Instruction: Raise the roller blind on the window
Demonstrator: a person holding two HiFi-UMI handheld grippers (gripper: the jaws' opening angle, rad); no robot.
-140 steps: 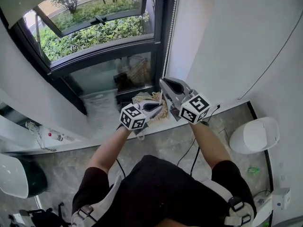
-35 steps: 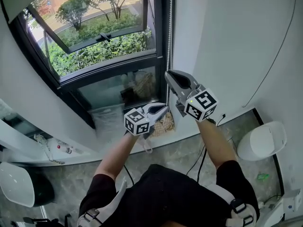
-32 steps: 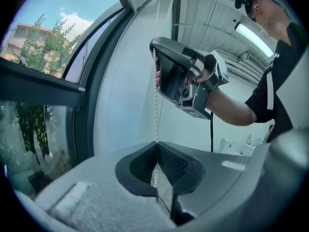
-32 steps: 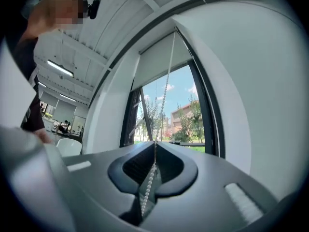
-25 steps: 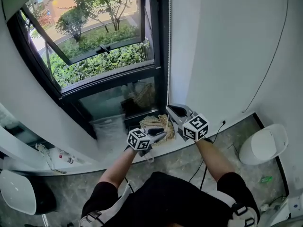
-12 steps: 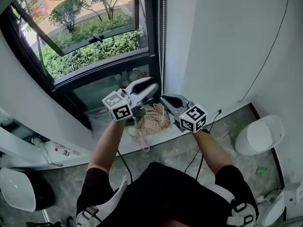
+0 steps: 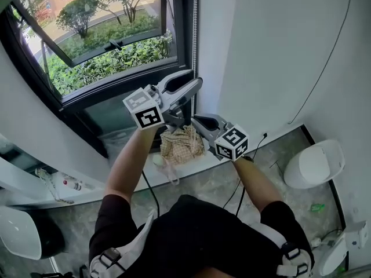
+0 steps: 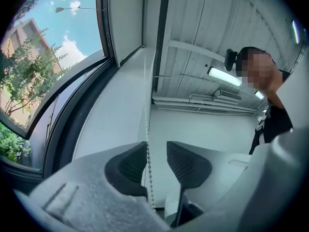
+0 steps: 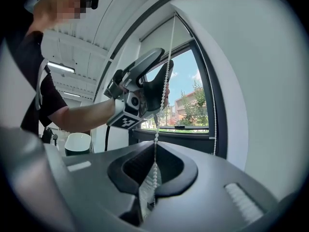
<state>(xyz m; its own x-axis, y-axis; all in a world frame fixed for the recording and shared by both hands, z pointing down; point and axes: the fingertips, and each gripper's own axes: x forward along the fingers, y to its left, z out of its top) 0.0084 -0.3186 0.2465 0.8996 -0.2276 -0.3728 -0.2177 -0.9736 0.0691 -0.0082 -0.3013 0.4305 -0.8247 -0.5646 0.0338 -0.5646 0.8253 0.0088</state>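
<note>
A white bead chain [image 7: 195, 33] hangs down the right edge of the dark-framed window [image 7: 104, 51]. My right gripper [image 7: 196, 120] is shut on the chain [image 9: 166, 81], which runs down into its closed jaws [image 9: 154, 166]. My left gripper [image 7: 193, 94] is raised just above it, at the same chain. Its jaws are opening. The chain [image 8: 147, 129] passes between them close to the left pad [image 8: 130, 166], with a gap to the right pad. In the right gripper view the left gripper [image 9: 164, 76] shows above, around the chain. The pale blind [image 9: 164, 35] covers only the window's top.
A woven straw bag [image 7: 181, 143] lies on the low sill below the grippers. The white wall [image 7: 272, 51] stands right of the chain, with a thin cable [image 7: 324, 62] running down it. A white bin [image 7: 307, 164] sits on the floor at right.
My left gripper has let go low by the sill, climbed the chain and now sits above the right gripper with jaws wider. The right gripper has come down slightly, still gripping the chain.
</note>
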